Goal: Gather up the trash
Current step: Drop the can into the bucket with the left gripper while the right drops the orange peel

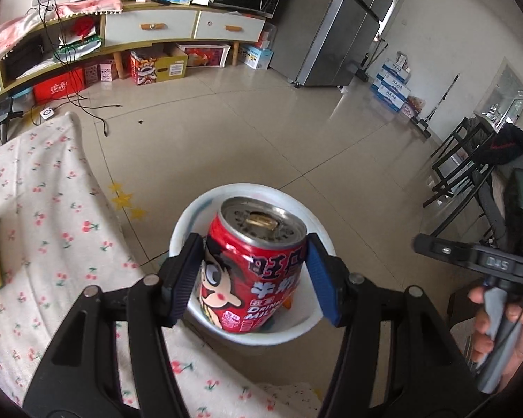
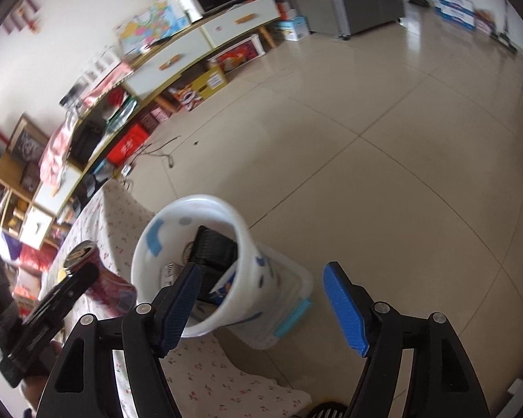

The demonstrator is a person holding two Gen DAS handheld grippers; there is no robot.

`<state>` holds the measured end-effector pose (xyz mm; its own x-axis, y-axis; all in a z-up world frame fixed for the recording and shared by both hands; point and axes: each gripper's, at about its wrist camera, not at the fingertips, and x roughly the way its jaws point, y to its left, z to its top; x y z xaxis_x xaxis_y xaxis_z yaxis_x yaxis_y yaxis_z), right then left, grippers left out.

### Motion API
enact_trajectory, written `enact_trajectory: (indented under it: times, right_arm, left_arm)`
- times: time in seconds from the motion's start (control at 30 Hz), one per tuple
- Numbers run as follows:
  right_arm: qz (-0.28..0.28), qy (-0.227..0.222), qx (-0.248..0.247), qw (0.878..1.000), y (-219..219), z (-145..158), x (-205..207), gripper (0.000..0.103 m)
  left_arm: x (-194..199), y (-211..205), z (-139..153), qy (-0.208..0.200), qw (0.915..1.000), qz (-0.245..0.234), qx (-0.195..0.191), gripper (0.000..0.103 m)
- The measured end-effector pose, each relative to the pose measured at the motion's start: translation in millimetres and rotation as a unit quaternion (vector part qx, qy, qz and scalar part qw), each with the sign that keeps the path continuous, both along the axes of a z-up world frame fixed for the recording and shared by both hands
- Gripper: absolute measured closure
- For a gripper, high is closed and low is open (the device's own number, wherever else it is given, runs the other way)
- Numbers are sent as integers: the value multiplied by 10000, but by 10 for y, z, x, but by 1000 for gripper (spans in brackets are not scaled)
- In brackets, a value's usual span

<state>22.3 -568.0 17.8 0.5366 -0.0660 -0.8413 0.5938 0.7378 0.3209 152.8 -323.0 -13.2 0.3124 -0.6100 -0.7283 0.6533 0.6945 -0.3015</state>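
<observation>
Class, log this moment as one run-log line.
left gripper: shut on can | can: over bin | right gripper: open, empty, beside bin

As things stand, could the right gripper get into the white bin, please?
Probably yes: the right gripper is open and empty just above the white bin, whose mouth is uncovered. The red can in the left gripper sits off to the side.

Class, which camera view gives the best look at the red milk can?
The left wrist view: the red milk can is sharp, centred, label readable, held between the jaws. The right wrist view shows it small, blurred, partly hidden at left.
</observation>
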Motion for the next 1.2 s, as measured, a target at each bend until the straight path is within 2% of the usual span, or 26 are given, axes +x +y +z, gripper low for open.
enact_trajectory:
  times: [0.17, 0.23, 0.4, 0.77, 0.97, 1.03, 1.2]
  right_arm:
    - [-33, 3, -17, 10000, -20, 13, -51, 29]
    - [5, 17, -60, 10000, -14, 19, -58, 29]
    - [88, -1, -135, 9999, 64, 63, -32, 28]
    - [375, -58, -295, 9988, 360, 161, 50, 28]
    - [620, -67, -407, 9972, 611, 212, 182, 27]
    - [696, -76, -416, 9967, 706, 220, 226, 27]
    - [957, -72, -525, 9940, 993, 252, 376, 25]
  left_arm:
    - [28, -106, -12, 133, 9999, 43, -20, 42]
    - [20, -82, 50, 110, 9999, 120, 23, 28]
    - [-20, 94, 159, -51, 9997, 196, 117, 23]
    - [-26, 915, 180, -7, 9967, 736, 345, 19]
    - [-34, 1409, 189, -84, 9933, 1034, 512, 12]
    - [-49, 1581, 174, -120, 9911, 1164, 637, 7]
    - [-53, 1961, 131, -176, 9846, 1449, 966, 6]
